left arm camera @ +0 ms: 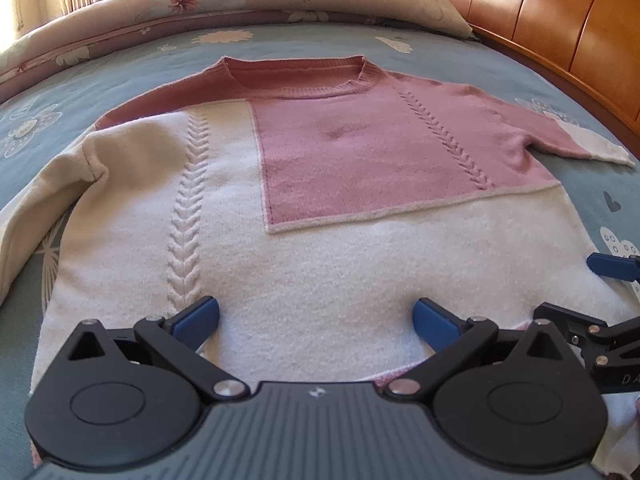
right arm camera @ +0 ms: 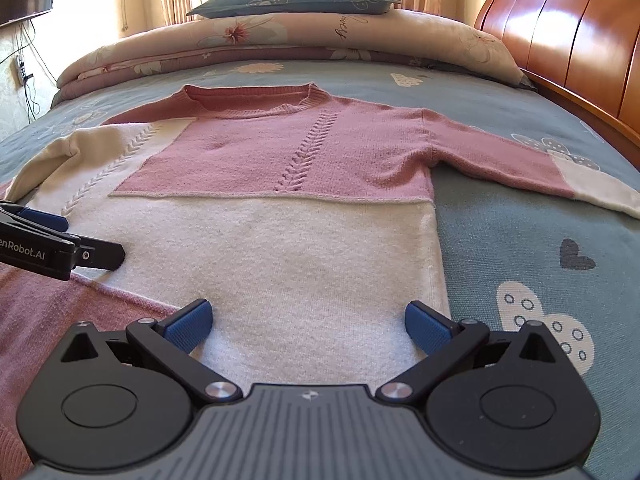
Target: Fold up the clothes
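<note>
Left wrist view: pink-and-cream knitted sweater with braided cable ribs lies spread flat, front up, on the blue flower-print bed cover, neckline at the far end from the left hand-held gripper, hem nearest it. Left hand-held gripper is released, blue pads wide apart, low over the cream lower body near the hem, nothing between the jaws. Right hand-held gripper is likewise released, over the same cream panel toward the hem's right corner, its right pad close to the sweater's side edge. Each unit shows at the other's side, so they sit near each other along the hem. Both sleeves are out sideways: pink sleeve with cream cuff ahead-right of the right unit, cream sleeve ahead-left of the left. A pink knit patch lies left of the right unit; unclear if it belongs to this sweater. Flat spread suits a fold; paired placement at the hem would suit pinching both corners. Folded floral quilt and pillow far ahead.
</note>
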`<act>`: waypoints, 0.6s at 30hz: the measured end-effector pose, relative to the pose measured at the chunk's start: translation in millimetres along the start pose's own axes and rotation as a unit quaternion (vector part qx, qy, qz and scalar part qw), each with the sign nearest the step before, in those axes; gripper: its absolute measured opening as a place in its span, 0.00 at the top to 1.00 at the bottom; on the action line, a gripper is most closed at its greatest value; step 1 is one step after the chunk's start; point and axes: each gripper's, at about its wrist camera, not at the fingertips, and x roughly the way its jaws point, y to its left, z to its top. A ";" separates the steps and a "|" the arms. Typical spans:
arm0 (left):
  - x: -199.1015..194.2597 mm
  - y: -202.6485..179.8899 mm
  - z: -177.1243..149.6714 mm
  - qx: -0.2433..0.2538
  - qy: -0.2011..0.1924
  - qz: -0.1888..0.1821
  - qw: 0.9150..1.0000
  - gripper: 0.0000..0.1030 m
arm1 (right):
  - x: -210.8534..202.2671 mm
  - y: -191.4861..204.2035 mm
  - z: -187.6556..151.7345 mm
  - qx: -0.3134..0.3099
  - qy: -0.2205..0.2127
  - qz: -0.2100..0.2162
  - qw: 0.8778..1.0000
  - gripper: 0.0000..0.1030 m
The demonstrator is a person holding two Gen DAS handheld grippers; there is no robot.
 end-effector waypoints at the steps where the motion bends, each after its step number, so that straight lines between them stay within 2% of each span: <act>1: -1.6 0.6 1.3 0.002 0.001 -0.001 1.000 0.00 | -0.3 -0.2 -0.6 0.000 -0.002 0.001 1.000 0.00; 6: -9.7 3.6 8.2 0.015 0.005 -0.005 1.000 0.00 | -1.9 -2.9 -1.7 0.002 -0.009 0.009 1.000 0.00; 10: -16.1 6.0 13.7 0.025 0.008 -0.008 1.000 0.07 | -4.0 -5.1 -2.7 0.006 -0.015 0.015 1.000 0.00; 13: -38.3 17.4 31.7 0.061 -0.021 -0.001 0.998 0.07 | -4.3 -5.8 -1.5 0.012 -0.018 0.017 1.000 0.00; 16: -57.7 42.4 59.7 0.081 -0.053 0.029 0.995 0.07 | -4.8 -3.5 2.4 0.013 -0.020 0.016 1.000 0.00; 18: -66.0 64.6 81.2 0.084 -0.068 0.055 0.993 0.12 | -9.6 -4.2 7.5 0.024 -0.026 0.035 0.999 0.00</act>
